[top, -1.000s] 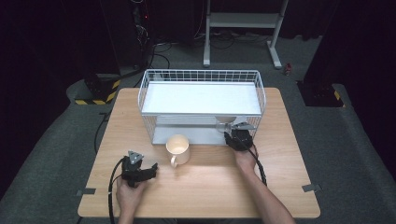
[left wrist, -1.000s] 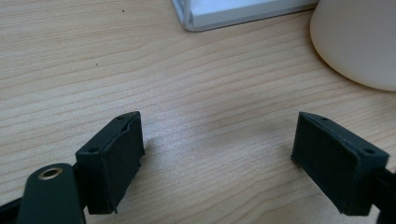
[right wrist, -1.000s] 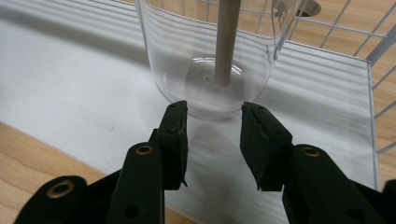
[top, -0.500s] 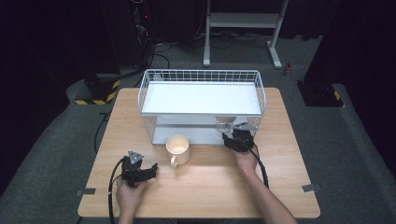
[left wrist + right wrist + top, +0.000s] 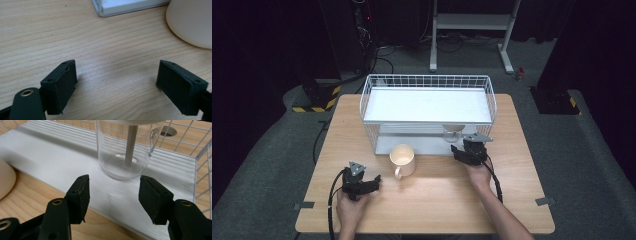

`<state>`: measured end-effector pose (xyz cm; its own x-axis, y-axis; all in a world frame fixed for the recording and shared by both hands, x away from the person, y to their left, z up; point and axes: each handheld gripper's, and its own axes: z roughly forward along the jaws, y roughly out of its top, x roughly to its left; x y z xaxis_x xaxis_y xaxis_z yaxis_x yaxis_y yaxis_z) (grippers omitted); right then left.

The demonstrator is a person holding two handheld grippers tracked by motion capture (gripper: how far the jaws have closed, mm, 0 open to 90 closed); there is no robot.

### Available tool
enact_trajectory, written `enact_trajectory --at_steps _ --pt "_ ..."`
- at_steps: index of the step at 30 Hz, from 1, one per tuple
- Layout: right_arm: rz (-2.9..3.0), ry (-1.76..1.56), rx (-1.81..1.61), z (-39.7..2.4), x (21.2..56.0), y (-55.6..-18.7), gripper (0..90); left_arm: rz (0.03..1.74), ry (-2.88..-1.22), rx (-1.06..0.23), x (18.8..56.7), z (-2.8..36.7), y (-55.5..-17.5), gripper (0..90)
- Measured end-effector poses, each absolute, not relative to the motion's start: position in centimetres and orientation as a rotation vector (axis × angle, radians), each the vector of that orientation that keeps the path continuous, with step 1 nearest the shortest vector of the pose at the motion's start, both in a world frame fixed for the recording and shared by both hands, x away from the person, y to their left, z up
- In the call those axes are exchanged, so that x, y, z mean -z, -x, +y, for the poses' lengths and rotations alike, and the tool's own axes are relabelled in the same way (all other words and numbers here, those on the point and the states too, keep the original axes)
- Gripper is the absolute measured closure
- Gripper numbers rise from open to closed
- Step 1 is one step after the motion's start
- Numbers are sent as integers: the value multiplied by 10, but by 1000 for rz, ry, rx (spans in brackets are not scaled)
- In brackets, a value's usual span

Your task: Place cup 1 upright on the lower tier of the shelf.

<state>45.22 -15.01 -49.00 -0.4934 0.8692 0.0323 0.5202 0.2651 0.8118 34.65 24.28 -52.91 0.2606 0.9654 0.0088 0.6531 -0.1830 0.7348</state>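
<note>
A clear glass cup (image 5: 122, 152) stands upright on the white lower shelf (image 5: 50, 157) of a wire rack (image 5: 427, 82). My right gripper (image 5: 113, 182) points at the cup from just in front, and its jaws have just been opening. They stand apart with nothing between them, and the cup is a little beyond the fingertips. From above, the right gripper (image 5: 460, 148) sits at the rack's front right, by the glass cup (image 5: 452, 134). A cream mug (image 5: 402, 160) stands on the table. My left gripper (image 5: 116, 67) rests open over bare wood, left of the mug (image 5: 192, 22).
The rack's white upper shelf (image 5: 427, 105) overhangs the glass. Wire mesh (image 5: 200, 170) closes the rack's right side. The cream mug (image 5: 5, 180) is close to the left of the right gripper. Bare wooden table (image 5: 437, 200) lies between the person's two forearms.
The right gripper's jaws look wider apart than a second ago, and the gripper has hardly shifted. The left gripper, mug and glass stay where they were.
</note>
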Motion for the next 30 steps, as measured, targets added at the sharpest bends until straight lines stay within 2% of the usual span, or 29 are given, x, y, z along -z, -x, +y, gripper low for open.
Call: enact_trajectory --at_steps 30 --pt "2118 -1199 -1231 -189 477 -412 367 1464 -1917 -653 529 243 -346 168"
